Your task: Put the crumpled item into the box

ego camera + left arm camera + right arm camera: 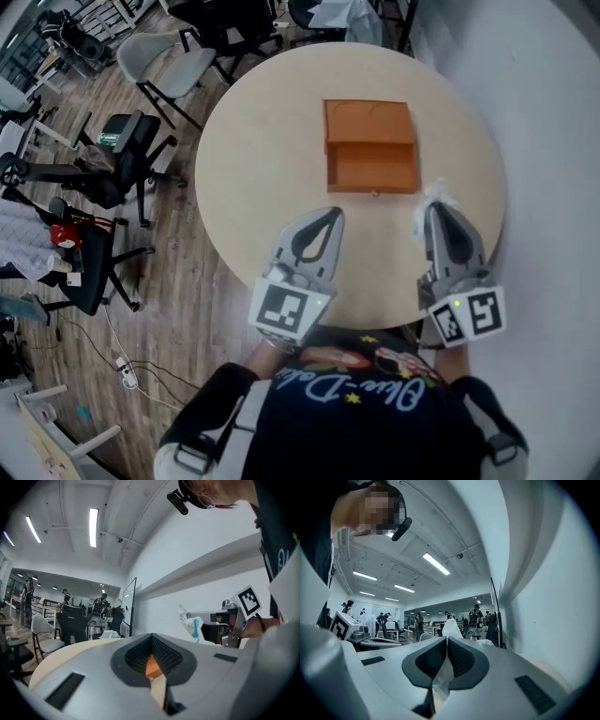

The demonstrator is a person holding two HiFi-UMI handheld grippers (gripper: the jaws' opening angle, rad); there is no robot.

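An orange box (371, 165) lies open in the middle of the round beige table (253, 159), its lid folded back on the far side. My right gripper (435, 212) hovers over the table's near right edge, shut on a crumpled white item (437, 193) that sticks out past its tip. In the right gripper view the crumpled item (443, 679) is pinched between the jaws. The left gripper view shows that item (192, 623) with a touch of blue. My left gripper (329, 218) is shut and empty, just in front of the box.
Several office chairs (112, 159) stand on the wooden floor left of the table, with more chairs (187, 56) at the back. A white wall (553, 112) runs close along the table's right side. People stand far off in the room.
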